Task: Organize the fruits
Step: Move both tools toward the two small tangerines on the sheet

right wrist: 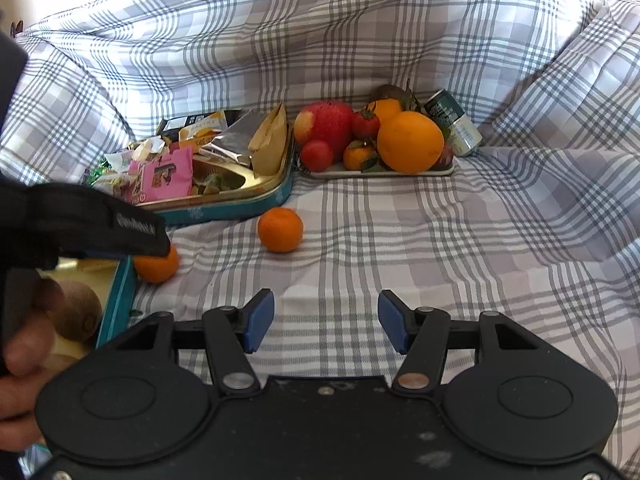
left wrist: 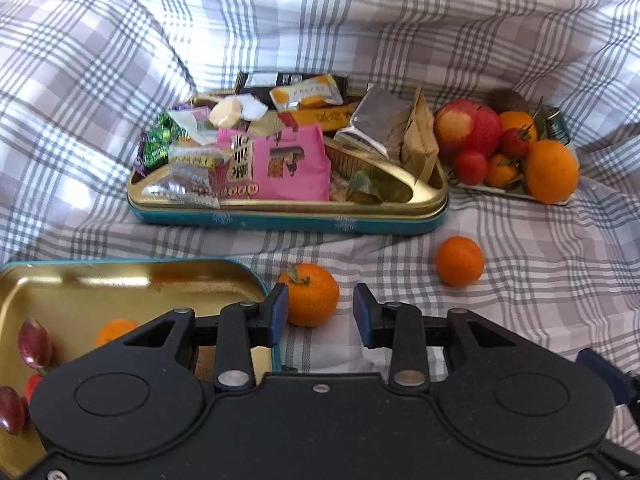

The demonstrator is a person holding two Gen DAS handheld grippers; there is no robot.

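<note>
L gripper [left wrist: 321, 316] jaws apart, empty, mandarin [left wrist: 311, 294] just ahead between fingertips by lid [left wrist: 132, 284] corner; R gripper [right wrist: 326, 320] apart, empty, farther off.

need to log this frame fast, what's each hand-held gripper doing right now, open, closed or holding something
Left hand-held gripper: open, holding nothing; a leafy mandarin sits on the cloth between its fingertips, with a gap showing beside the right pad.
Right hand-held gripper: open, empty, over checked cloth.

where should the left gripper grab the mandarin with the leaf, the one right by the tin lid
Across its round middle, coming down from above and in front. The mandarin sits stem-up on the cloth, so its widest sides are free. The left gripper has open jaws already lined up with it; watch the lid rim close on one side.
</note>
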